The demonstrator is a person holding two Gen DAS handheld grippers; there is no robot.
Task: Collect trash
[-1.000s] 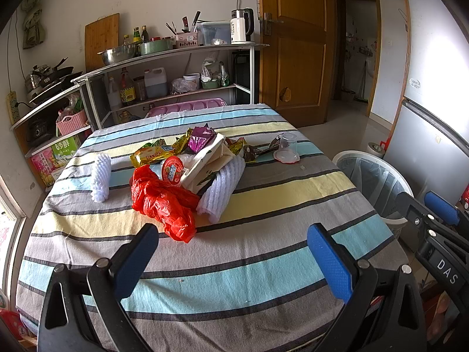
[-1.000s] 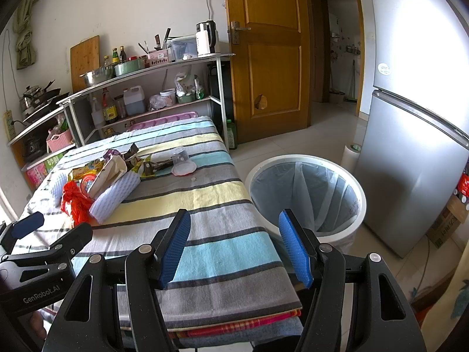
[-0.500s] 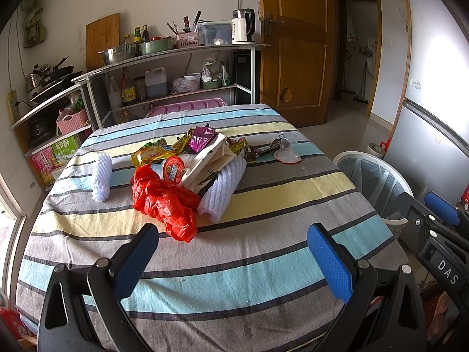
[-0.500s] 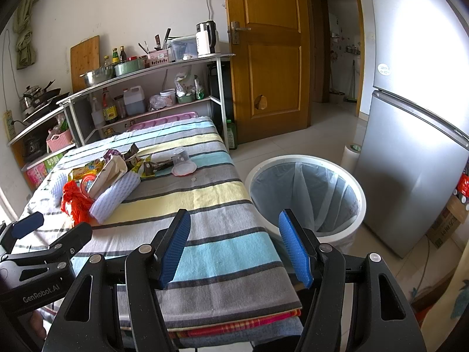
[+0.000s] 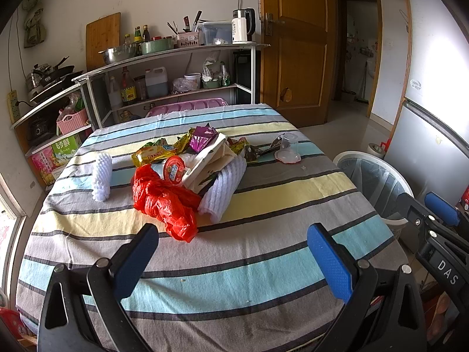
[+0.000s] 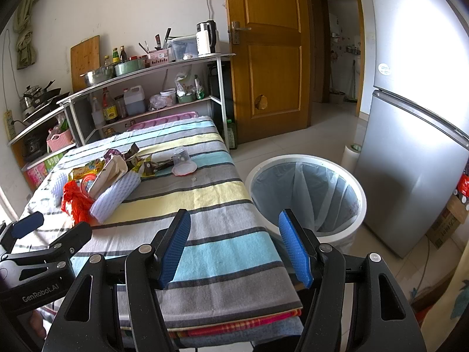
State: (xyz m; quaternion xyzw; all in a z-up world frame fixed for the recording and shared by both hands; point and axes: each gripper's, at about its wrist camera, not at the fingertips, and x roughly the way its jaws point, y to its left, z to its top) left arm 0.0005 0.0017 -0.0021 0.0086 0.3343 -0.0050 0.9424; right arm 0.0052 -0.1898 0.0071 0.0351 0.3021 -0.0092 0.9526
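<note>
So in the left wrist view the left gripper (image 5: 233, 252) was spread wide with nothing between its blue pads, hanging over the near end of the striped tablecloth (image 5: 263, 205). The trash sat in a heap around the middle of the table: a crumpled red plastic bag (image 5: 164, 199) closest to the camera, a white foam fruit net (image 5: 224, 187) touching it on the right, a red-lidded round cup (image 5: 175, 169) and a cream paper bag (image 5: 211, 158) piled behind, plus yellow and purple snack wrappers (image 5: 176, 146) further back. Another foam net (image 5: 102, 176) lay off by itself to the left, and a clear plastic cup (image 5: 287, 149) sat apart on the right. The lined trash bin (image 5: 378, 182) stood on the floor past the table's right edge. From the right wrist view, the right gripper (image 6: 234, 246) was also open and empty, over the table's near corner, with the bin (image 6: 307, 193) just beside it and the pile (image 6: 99, 182) well off to the left.
</note>
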